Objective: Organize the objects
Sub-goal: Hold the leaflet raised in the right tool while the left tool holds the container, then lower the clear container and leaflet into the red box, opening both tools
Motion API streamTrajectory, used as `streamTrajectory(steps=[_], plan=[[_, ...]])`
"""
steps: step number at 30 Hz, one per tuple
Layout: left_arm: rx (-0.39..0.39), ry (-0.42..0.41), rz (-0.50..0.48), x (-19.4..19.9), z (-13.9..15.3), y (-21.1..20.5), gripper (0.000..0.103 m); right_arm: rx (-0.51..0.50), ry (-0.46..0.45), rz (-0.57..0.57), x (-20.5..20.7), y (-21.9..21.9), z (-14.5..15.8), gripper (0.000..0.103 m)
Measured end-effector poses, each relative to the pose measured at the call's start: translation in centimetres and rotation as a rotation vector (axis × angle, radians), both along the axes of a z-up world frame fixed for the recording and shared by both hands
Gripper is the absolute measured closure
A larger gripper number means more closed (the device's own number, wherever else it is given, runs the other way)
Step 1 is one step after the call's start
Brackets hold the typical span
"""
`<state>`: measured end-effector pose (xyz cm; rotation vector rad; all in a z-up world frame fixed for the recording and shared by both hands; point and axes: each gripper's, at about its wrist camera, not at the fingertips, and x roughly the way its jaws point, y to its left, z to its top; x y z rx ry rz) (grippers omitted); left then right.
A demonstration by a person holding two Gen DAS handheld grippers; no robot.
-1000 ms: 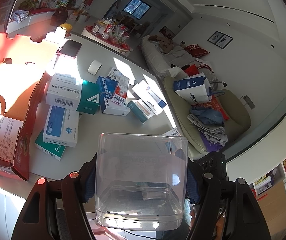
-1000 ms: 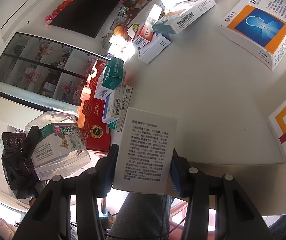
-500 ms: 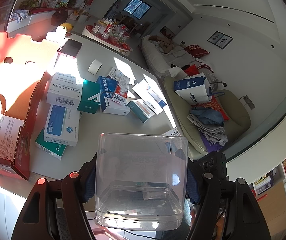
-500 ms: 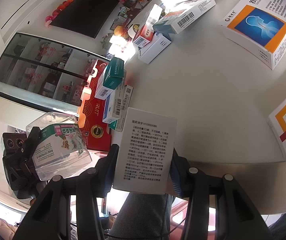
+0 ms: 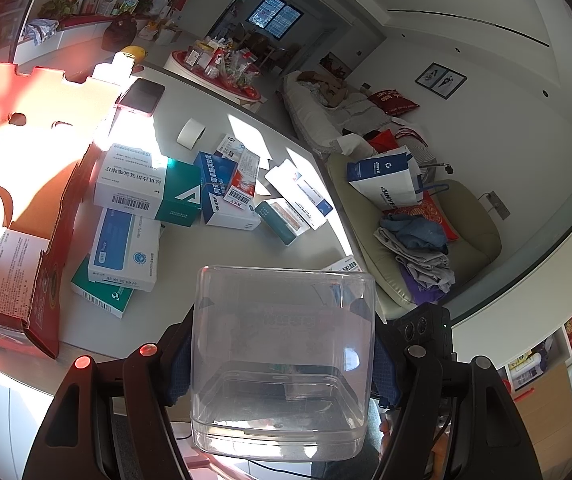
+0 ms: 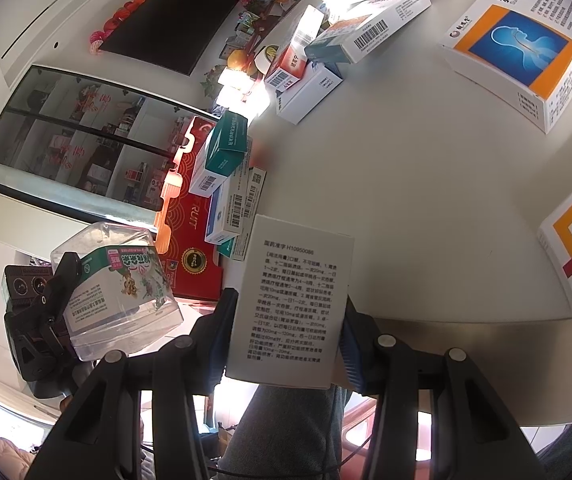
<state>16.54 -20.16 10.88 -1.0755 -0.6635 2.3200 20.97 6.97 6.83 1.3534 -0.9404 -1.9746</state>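
My left gripper [image 5: 282,364] is shut on a clear plastic container [image 5: 282,360], held off the near edge of the white table [image 5: 222,256]. The same container [image 6: 118,292], with a green printed label, shows at the lower left of the right wrist view. My right gripper [image 6: 286,320] is shut on a white medicine box [image 6: 291,304] with black printed text, held over the table's near edge [image 6: 465,332]. Several medicine boxes [image 5: 126,248] lie scattered on the table.
A red cardboard fruit box [image 5: 18,200] stands open at the table's left side. A phone [image 5: 142,96] and a tape roll [image 5: 190,134] lie further back. An orange-and-blue box [image 6: 521,48] lies at the far right. A chair with clothes [image 5: 417,240] stands beside the table.
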Motion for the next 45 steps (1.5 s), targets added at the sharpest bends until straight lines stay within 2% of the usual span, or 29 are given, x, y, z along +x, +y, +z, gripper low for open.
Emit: streamTrajectory(steps=[9,14,18,22,25,28,31,34,35,36,38,40,41,42,45], plan=[[-0.009,0.013,0.011,0.1,0.2,-0.4,0.028,-0.017,-0.001,0.007,-0.1,-0.4,0.2,0.056],[-0.028,0.057,0.078,-0.3,1.5,-2.9,0.028,-0.042,0.054,0.067,-1.5,-3.0,2.5,0.056],[-0.08,0.112,0.194,-0.7,2.8,-6.8,0.028,-0.091,0.118,0.161,-3.6,-7.8,5.5,0.056],[-0.133,0.134,0.363,-1.0,3.4,-11.7,0.028,-0.139,0.18,0.272,-5.6,-14.3,8.5,0.056],[-0.154,0.109,0.473,-1.8,2.5,-15.2,0.028,-0.156,0.197,0.352,-6.7,-19.4,9.8,0.056],[-0.165,0.066,0.533,-2.9,0.9,-17.7,0.028,-0.145,0.177,0.394,-7.8,-23.6,9.6,0.056],[-0.184,0.014,0.581,-4.2,-0.7,-19.1,0.029,-0.094,0.157,0.41,-8.6,-26.3,8.7,0.056],[-0.163,-0.041,0.611,-5.1,-2.2,-20.3,0.028,-0.013,0.152,0.431,-9.5,-27.7,8.1,0.052],[-0.167,-0.056,0.619,-5.5,-2.6,-20.5,0.027,0.024,0.154,0.44,-9.7,-27.9,8.1,0.041],[-0.172,-0.07,0.622,-5.6,-2.8,-20.5,0.027,0.062,0.164,0.443,-9.7,-27.9,8.3,0.034],[-0.16,-0.088,0.62,-5.8,-3.2,-20.5,0.022,0.095,0.229,0.451,-9.7,-27.0,9.7,0.033],[-0.147,-0.083,0.612,-5.8,-3.2,-20.3,0.02,0.149,0.341,0.432,-9.9,-24.5,11.4,0.028],[-0.151,-0.077,0.605,-5.8,-3.1,-20.2,0.019,0.199,0.401,0.421,-10.3,-23.1,12.1,0.022],[-0.154,-0.071,0.596,-5.7,-2.9,-20.0,0.019,0.269,0.46,0.416,-10.5,-22.1,12.8,0.016],[-0.143,-0.055,0.563,-5.5,-2.7,-19.6,0.019,0.511,0.577,0.47,-11.7,-20.4,13.3,0.014]])
